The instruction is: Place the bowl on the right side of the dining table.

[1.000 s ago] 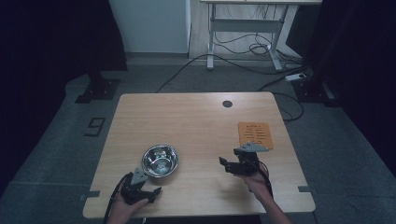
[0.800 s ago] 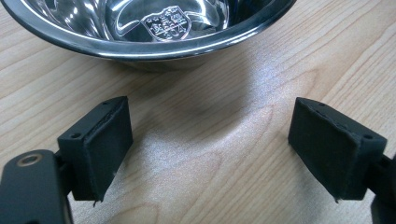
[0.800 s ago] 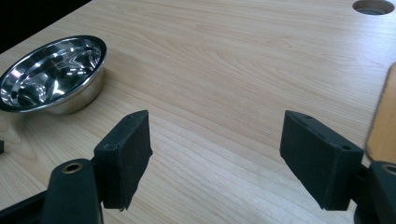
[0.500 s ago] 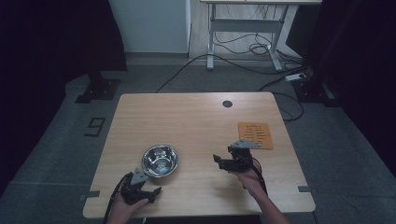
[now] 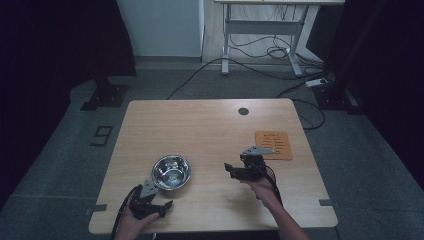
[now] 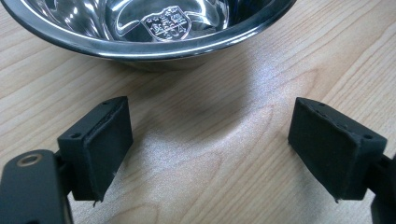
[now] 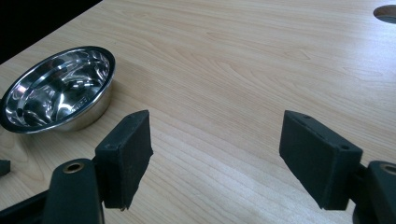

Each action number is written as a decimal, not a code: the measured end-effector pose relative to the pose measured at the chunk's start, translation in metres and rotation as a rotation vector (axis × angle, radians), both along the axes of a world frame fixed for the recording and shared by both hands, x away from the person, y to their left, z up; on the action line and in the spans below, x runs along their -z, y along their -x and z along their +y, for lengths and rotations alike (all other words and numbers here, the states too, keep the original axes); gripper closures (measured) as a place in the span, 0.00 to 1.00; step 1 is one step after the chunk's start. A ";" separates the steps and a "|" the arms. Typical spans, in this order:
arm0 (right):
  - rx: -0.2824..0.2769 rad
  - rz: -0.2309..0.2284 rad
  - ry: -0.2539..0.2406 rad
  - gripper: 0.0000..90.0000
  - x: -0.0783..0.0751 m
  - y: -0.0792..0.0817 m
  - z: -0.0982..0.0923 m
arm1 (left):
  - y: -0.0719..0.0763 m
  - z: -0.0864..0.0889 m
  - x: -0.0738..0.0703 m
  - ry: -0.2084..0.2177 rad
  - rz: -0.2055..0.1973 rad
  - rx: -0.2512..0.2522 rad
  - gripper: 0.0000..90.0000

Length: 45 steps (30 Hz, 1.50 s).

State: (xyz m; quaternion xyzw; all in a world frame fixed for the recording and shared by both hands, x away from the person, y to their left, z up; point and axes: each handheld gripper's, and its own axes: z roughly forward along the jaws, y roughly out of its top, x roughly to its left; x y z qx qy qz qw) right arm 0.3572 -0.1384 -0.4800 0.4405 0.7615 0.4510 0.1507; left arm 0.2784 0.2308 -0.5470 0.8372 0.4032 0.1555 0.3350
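Two open grippers frame our work. From the high view, our left gripper [image 5: 150, 200] sits just beside the steel bowl [image 5: 171, 171] near the table's [image 5: 200, 125] front edge, while our right gripper [image 5: 239, 170] hovers well apart, an orange card [image 5: 274, 145] beyond it. We judge a careless push could skid the bowl.

In the left gripper view, our jaws stand wide apart, holding nothing, the bowl [image 6: 149, 28] close ahead. A shallow bite on its slick rim might slip.

In the right gripper view, jaws gape empty; the bowl [image 7: 58, 88] lies off-left.
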 end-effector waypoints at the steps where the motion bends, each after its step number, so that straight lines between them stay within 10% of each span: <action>1: 0.000 0.000 0.000 0.28 0.000 0.000 0.000 | 0.000 0.000 0.000 0.000 0.000 0.000 0.15; 45: -0.053 -0.001 0.005 0.29 -0.014 -0.015 0.054 | 0.000 0.000 0.000 -0.002 0.001 0.002 0.15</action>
